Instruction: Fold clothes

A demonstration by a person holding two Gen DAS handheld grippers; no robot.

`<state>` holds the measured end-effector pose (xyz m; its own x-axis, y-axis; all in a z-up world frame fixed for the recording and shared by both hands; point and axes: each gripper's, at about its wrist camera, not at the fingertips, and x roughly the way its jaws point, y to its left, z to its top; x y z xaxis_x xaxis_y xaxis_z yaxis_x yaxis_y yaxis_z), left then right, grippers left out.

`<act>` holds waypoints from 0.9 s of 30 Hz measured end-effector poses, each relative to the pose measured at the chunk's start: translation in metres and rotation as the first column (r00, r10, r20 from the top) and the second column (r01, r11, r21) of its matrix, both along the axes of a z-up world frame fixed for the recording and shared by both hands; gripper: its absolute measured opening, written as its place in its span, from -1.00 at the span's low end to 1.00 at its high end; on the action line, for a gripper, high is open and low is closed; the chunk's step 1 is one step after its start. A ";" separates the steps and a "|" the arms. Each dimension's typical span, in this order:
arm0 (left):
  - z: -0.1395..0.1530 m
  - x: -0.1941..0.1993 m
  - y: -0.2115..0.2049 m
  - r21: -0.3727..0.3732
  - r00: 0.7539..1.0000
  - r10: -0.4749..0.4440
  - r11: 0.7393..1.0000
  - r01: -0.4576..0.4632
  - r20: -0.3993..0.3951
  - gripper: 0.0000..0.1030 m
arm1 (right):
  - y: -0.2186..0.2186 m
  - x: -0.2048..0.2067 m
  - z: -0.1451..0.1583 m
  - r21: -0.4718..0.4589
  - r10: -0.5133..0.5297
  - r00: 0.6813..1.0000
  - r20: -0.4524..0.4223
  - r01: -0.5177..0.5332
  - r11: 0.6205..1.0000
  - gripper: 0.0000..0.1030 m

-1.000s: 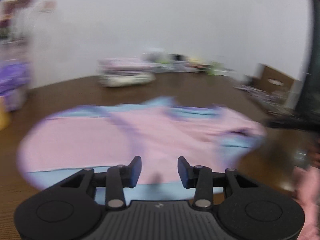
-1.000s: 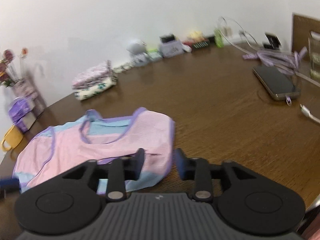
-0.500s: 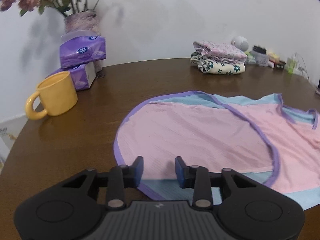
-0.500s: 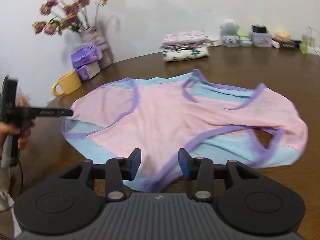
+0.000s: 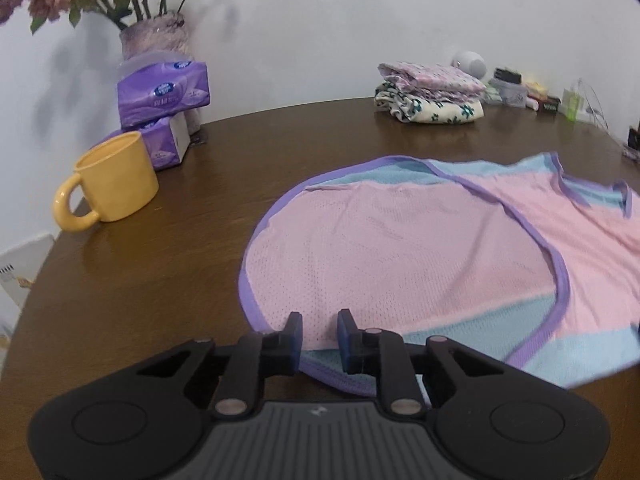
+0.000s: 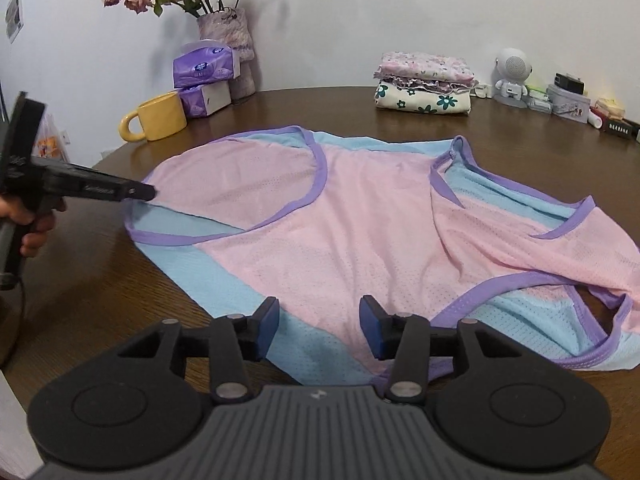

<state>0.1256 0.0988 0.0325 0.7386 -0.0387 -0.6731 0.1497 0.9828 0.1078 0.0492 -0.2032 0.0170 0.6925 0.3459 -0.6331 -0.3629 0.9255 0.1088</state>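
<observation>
A pink mesh garment point(image 5: 400, 256) with light blue panels and purple trim lies spread flat on the brown table point(image 5: 160, 280). My left gripper point(image 5: 319, 338) sits low at the garment's left hem. Its fingers are a narrow gap apart, with the purple edge and pink cloth between them. In the right wrist view the same garment point(image 6: 360, 220) fills the middle, and the left gripper point(image 6: 140, 192) reaches its left edge, held by a hand point(image 6: 36, 228). My right gripper point(image 6: 319, 330) stands open wide over the near hem, holding nothing.
A yellow mug point(image 5: 116, 178) and purple tissue packs point(image 5: 164, 92) stand at the left, in front of a vase of dried flowers point(image 6: 226, 28). A stack of folded clothes point(image 6: 424, 82), a white figurine point(image 6: 512, 72) and small items line the back.
Both views swung left and steadied over the garment. The left gripper came down to the left hem and its fingers narrowed. The right gripper's fingers stayed wide apart.
</observation>
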 end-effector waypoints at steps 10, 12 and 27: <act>0.001 -0.066 -0.015 0.079 1.000 -0.017 0.997 0.016 0.014 -0.69 | -0.004 -0.005 -0.001 -0.067 0.045 0.999 0.015 -0.044 0.997 0.00; 0.006 -0.070 -0.010 0.042 1.000 -0.029 0.999 0.028 0.009 -0.68 | -0.003 -0.008 -0.001 -0.086 0.072 0.997 0.012 -0.070 0.994 0.01; 0.010 0.025 0.030 -0.049 1.000 0.013 0.999 -0.013 0.005 -0.77 | 0.008 -0.007 -0.002 -0.050 0.046 0.999 0.012 -0.045 0.998 0.01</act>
